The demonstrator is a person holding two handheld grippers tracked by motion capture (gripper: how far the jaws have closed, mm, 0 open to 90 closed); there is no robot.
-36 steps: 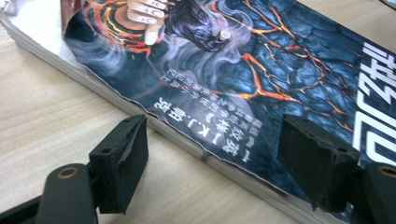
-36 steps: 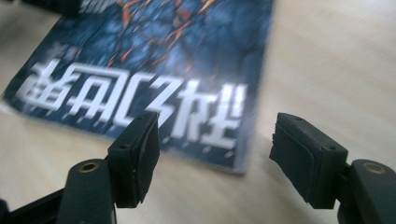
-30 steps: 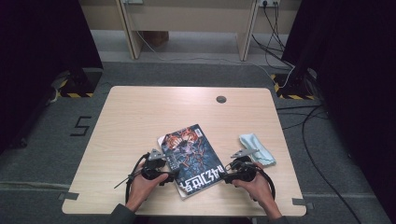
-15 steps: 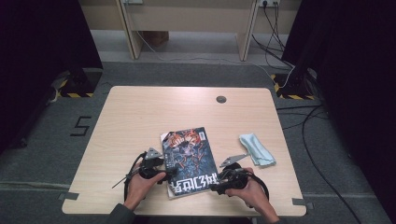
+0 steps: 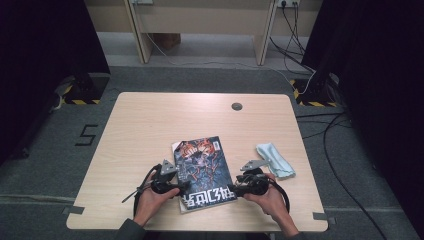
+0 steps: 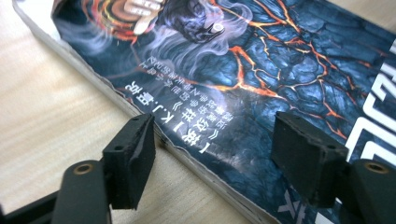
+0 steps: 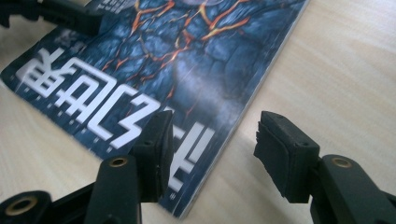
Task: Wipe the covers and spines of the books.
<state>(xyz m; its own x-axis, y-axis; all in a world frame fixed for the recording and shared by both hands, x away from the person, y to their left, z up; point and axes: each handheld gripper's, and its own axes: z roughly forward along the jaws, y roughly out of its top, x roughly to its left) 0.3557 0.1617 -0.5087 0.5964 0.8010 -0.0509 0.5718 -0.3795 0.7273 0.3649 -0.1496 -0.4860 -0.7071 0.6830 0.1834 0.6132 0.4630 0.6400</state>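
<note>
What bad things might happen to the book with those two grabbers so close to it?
The left gripper has been closing its fingers astride the book edge, whose cover already looks nicked there; pinching could crease it more. The right gripper has been closing too, one finger over the cover's corner, one over the table; it might catch just the cover and bend it. Uneven lifting could twist the book.

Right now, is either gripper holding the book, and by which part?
Nothing is held. The left gripper straddles the book's edge and the right gripper its corner; both have been closing, fingers not pressing yet.
</note>
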